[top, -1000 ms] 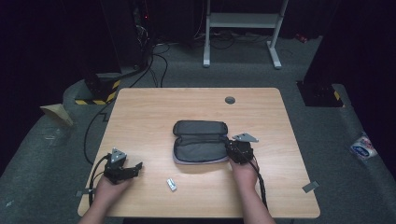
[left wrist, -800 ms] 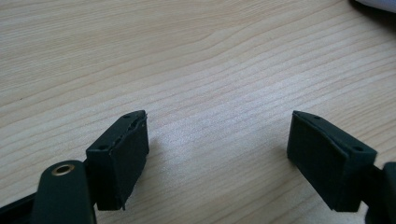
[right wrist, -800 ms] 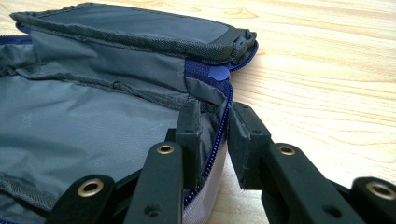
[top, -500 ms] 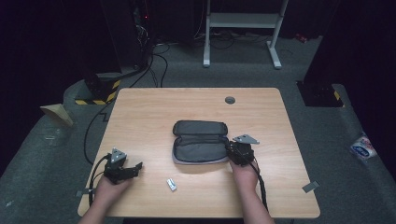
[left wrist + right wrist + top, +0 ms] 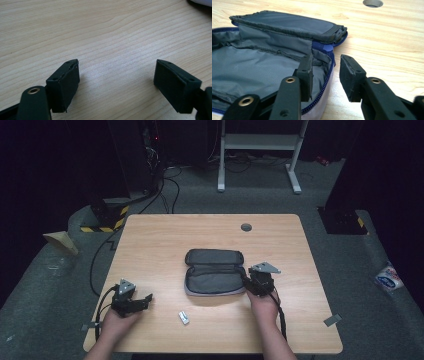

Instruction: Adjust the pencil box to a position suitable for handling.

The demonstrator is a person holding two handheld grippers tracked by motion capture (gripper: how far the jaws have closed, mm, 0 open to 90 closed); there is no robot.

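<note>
In the lower left of the high view, the left gripper (image 5: pixel 134 301) is resting low on the wooden table (image 5: pixel 160 245), held in the person's left hand (image 5: pixel 116 322). In the left gripper view its jaws are standing wide apart with bare wood grain between them, holding nothing.

Just right of it, near the bottom centre of the high view, a small white object (image 5: pixel 184 317) is lying alone on the table; it is too small to identify.

At the centre of the frame, an open grey zip pouch (image 5: pixel 215 272) is lying with its long axis running left to right, lid folded back toward the top of the frame.

At the pouch's right end, the right gripper (image 5: pixel 250 284) is sitting much nearer than the left one. In the right gripper view its jaws are parted and straddling the pouch's zipper rim (image 5: pixel 329 75), one jaw inside the lining and one outside over the table, not yet pinched shut. Closing on that rim looks like the likely next move.
</note>
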